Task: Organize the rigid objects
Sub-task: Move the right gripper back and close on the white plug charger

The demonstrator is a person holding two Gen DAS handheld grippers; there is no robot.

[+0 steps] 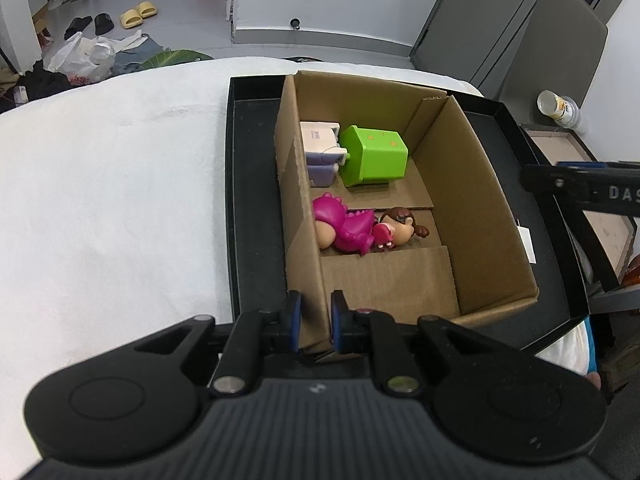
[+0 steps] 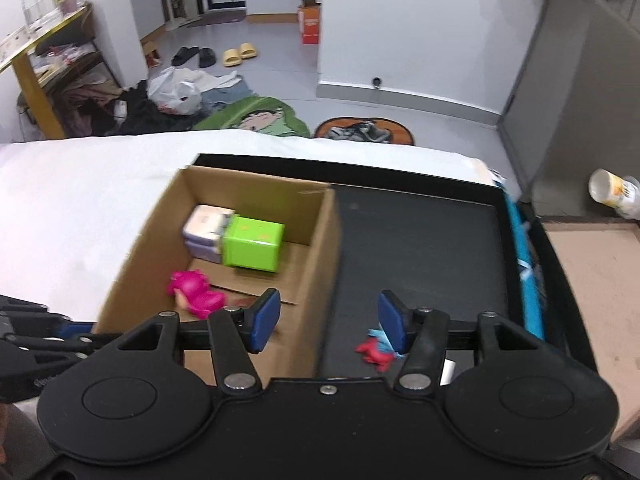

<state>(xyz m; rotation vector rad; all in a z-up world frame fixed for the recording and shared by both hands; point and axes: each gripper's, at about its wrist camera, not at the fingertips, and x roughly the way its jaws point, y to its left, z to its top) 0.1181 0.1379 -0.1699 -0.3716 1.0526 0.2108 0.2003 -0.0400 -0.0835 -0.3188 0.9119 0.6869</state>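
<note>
Home: slippers [image 1: 138,14], floor clutter.

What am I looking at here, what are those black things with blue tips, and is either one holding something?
They are handheld grippers, one per hand, each carrying a camera that looks along its two fingers. In the left view, the left gripper pinches the near wall of a cardboard box. The box sits in a black tray on a white cloth and holds a green block, a pale box and a pink dinosaur doll. In the right view, the right gripper is open and empty; a small red toy lies in the tray near it.
</note>
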